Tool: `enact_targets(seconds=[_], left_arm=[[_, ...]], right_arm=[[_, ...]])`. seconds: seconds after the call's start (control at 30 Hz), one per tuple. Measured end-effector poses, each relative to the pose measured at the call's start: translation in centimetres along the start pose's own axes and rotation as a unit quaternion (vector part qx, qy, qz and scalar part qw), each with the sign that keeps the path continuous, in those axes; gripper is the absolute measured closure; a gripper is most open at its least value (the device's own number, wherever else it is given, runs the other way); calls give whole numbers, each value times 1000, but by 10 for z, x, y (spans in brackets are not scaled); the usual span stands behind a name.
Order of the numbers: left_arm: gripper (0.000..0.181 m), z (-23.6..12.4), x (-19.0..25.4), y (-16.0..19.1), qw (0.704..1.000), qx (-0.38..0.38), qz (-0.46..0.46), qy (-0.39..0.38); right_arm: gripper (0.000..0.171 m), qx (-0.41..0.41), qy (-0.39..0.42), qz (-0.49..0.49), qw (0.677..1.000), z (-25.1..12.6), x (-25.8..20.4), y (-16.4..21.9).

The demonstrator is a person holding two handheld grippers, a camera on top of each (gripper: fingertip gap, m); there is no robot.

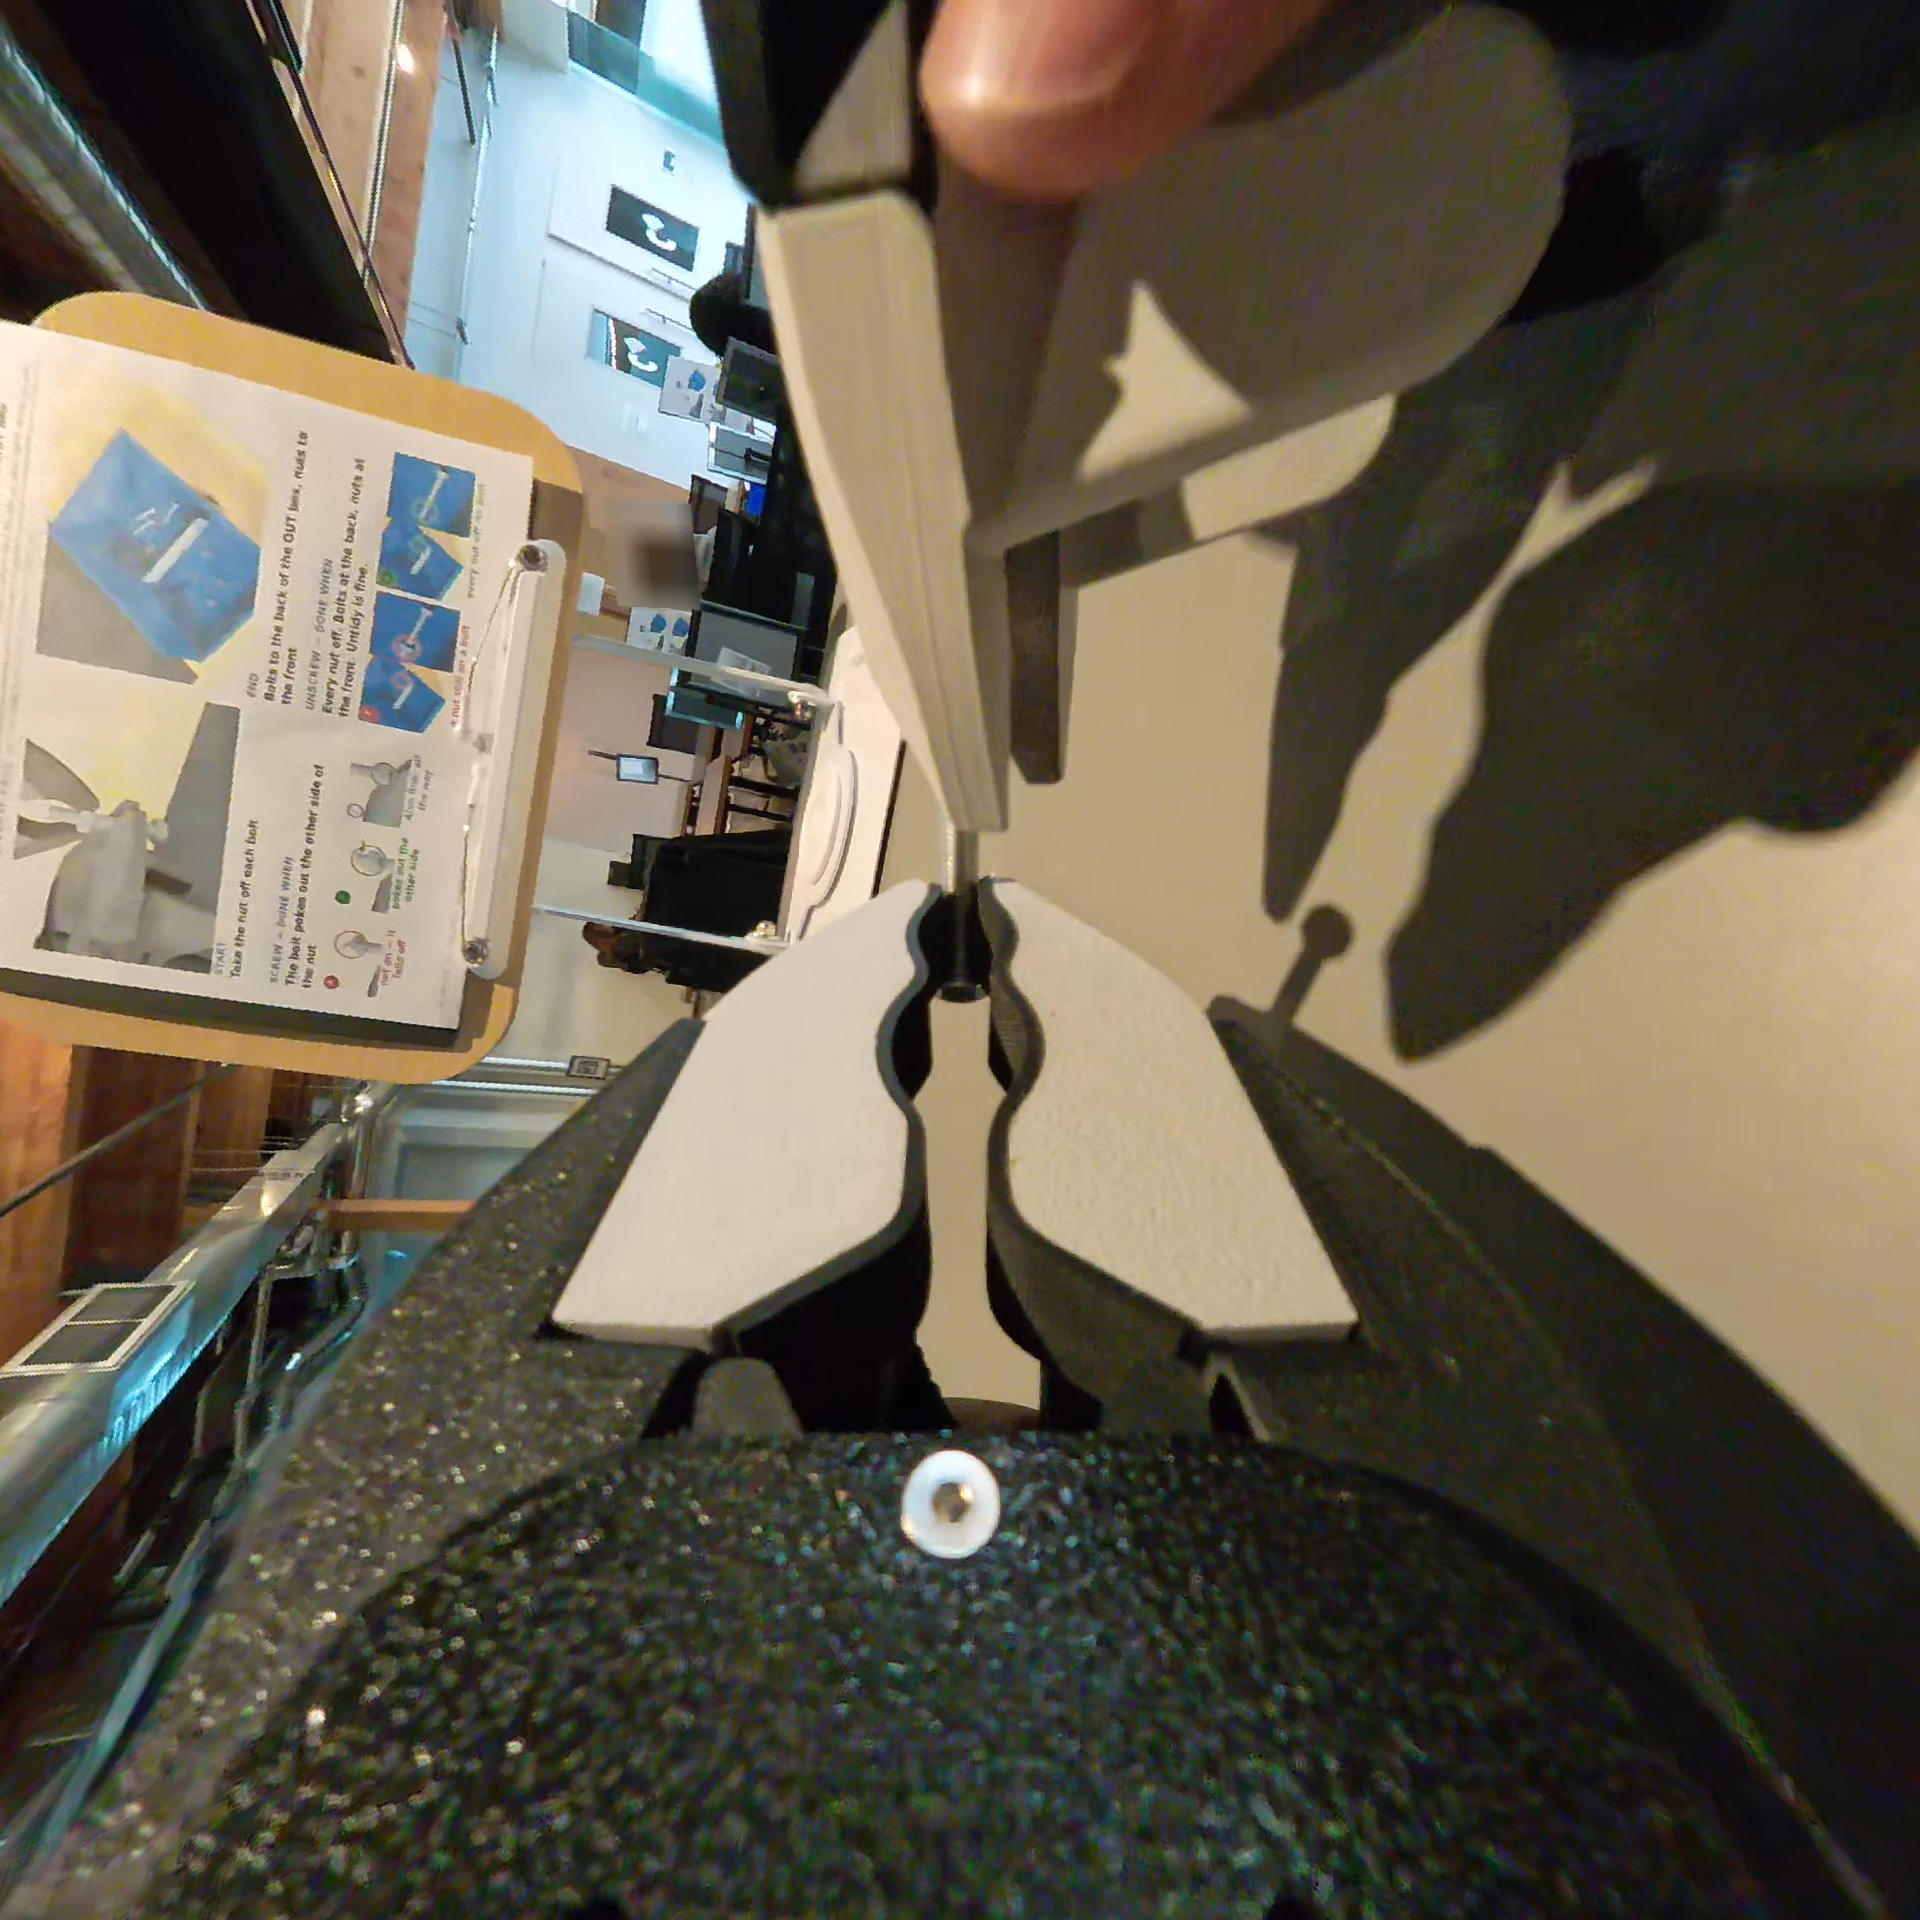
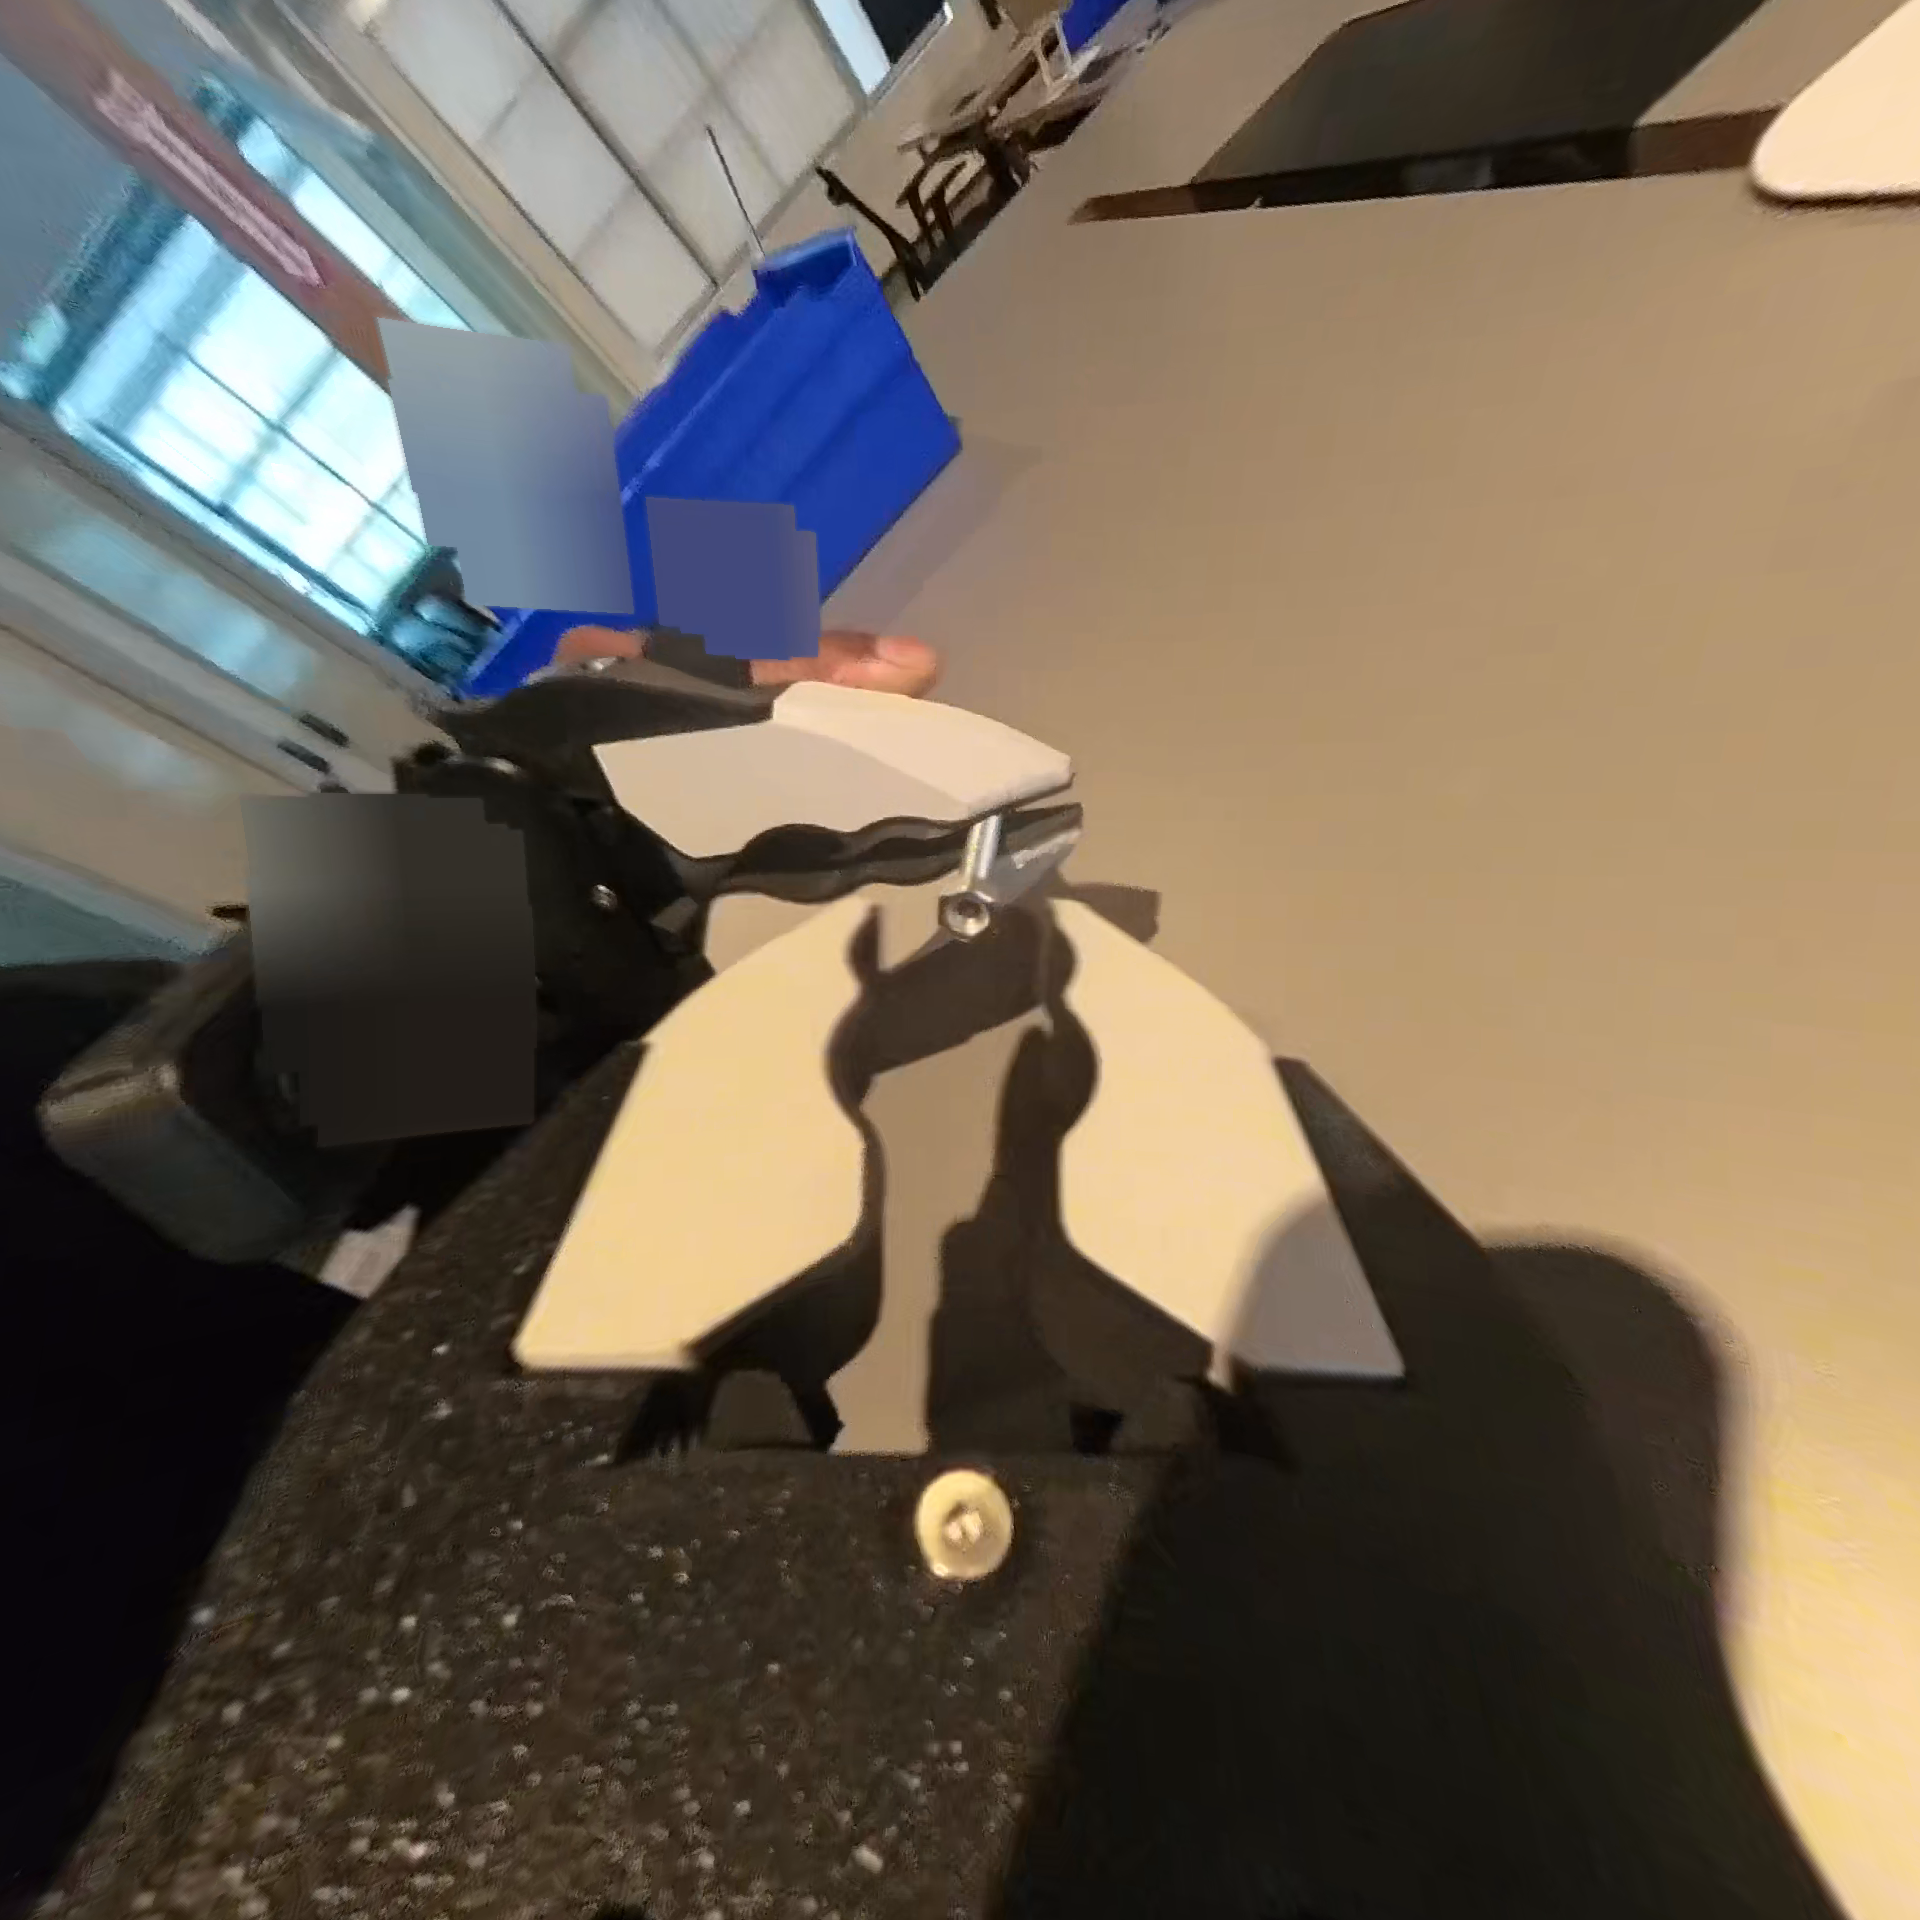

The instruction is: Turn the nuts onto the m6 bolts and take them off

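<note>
The left tool (image 1: 961, 940) pinched the bolt (image 2: 977, 878) above the desk (image 2: 1455, 623); the right tool (image 2: 971, 961) stood spread just beside the bolt's head. Keeping both axes aligned would help; no nut was discernible.

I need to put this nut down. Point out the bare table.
The widest bare stretch of table lies right of both grippers, bordered by the blue bins at the back left and the white slab at the far corner. It is crowded where the left gripper clamps the bolt before the right gripper.
</note>
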State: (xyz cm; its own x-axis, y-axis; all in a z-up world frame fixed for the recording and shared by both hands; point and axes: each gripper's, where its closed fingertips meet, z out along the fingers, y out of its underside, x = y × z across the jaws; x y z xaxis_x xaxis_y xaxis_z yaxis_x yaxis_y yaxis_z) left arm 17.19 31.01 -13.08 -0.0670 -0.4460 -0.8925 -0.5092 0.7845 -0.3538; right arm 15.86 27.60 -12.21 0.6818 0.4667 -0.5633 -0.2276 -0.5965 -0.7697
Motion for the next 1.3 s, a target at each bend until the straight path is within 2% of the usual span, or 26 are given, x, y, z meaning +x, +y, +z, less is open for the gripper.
enact_targets(seconds=[0.03,0.13,0.27,0.33,0.43,0.5,0.57,0.63,0.7,0.77,0.83,0.9,0.93,1.0,1.13,1.2,1.27,1.3], left_arm=[[176,0,-1,1,1000,-1,-5,1],[176,0,-2,3,1000,-1,-9,3],[176,-1,3,0,1000,9,-3,16],[176,-1,6,-3,1000,16,1,22],[176,-1,9,-5,999,20,12,26],[176,-1,8,-3,1000,13,19,22],[176,0,6,0,999,3,32,13],[176,-1,5,0,999,-4,46,4],[176,-1,3,-2,999,1,43,-1],[176,-1,1,-4,999,4,33,-6],[176,-1,0,-3,1000,4,18,-5],[176,-1,-1,1,1000,1,4,-1],[176,-1,-1,3,1000,1,-4,1],[176,-1,-2,4,1000,3,-13,5],[176,-1,3,1,1000,11,-14,17],[176,-1,4,-1,1000,16,-17,21],[176,-1,6,-3,999,20,-13,24],[176,-1,5,-2,1000,16,-10,20]], right_arm=[[131,-7,12,-33,999,0,1,-1],[124,-29,84,-184,979,-6,7,-4],[132,-77,170,-384,904,-11,10,-2],[143,-91,188,-439,874,-9,10,2],[160,-95,190,-443,871,-5,9,5],[161,-94,186,-396,894,-4,10,6],[161,-79,162,-277,944,-1,9,6],[160,-47,108,-106,987,1,5,6],[161,-8,32,27,999,0,-1,4],[160,13,-16,69,997,-2,-4,0],[153,14,-33,49,998,-1,-5,-2],[116,1,9,-10,1000,-1,4,-3],[113,-4,34,-58,998,-3,8,-3],[114,-21,87,-164,982,-6,14,-5],[128,-57,159,-346,923,-9,13,-4],[139,-70,173,-398,898,-7,9,0],[159,-75,177,-412,890,-5,7,2],[161,-72,185,-406,892,-4,8,1]])
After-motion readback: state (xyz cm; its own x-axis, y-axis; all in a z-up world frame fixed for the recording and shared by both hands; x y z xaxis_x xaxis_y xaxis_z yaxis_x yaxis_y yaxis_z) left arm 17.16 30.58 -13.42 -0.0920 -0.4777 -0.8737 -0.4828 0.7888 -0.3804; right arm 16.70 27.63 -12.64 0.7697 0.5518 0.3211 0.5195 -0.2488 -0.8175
